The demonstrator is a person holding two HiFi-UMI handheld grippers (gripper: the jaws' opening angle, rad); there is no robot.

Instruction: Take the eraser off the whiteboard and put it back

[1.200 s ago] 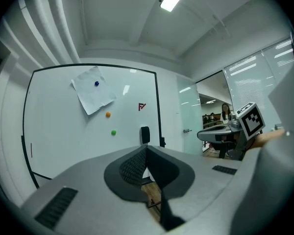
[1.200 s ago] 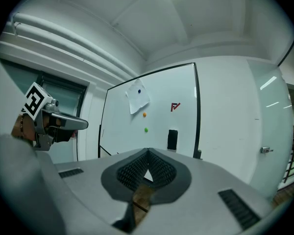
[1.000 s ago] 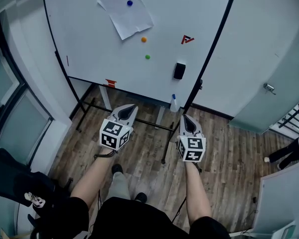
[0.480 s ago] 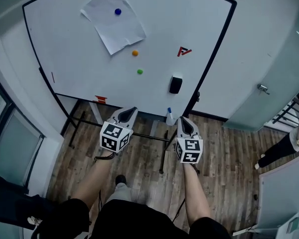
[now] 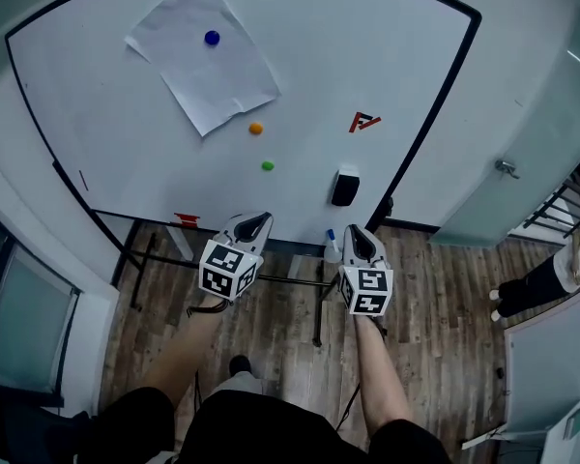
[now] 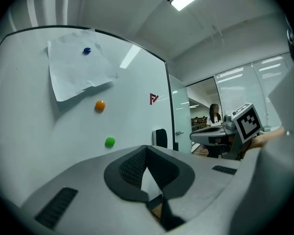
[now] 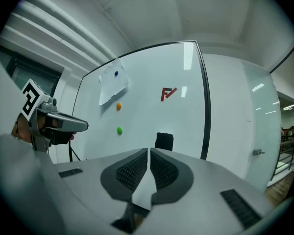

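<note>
**Eraser.** The eraser (image 5: 345,186) is a small, near-black block, taller than it is wide. In the head view its top edge shows lighter. It sits flat on the whiteboard (image 5: 126,114), low on the right side, close to the black frame. It is below the red logo (image 5: 364,122) and to the right of the green magnet (image 5: 268,165).

**Left gripper.** The left gripper (image 5: 254,223) has its jaws closed, pad against pad, with nothing between them. It points at the board and is clear of the eraser.

**Right gripper.** The right gripper (image 5: 358,235) has its jaws closed to a hairline slit and holds nothing. In its own view the eraser stands just above the jaw tips and is not touched.

**Other items on the board.**
- A sheet (image 5: 203,66) is pinned at the upper left by a blue magnet (image 5: 212,38).
- An orange magnet (image 5: 256,129) sits below the sheet.
</note>
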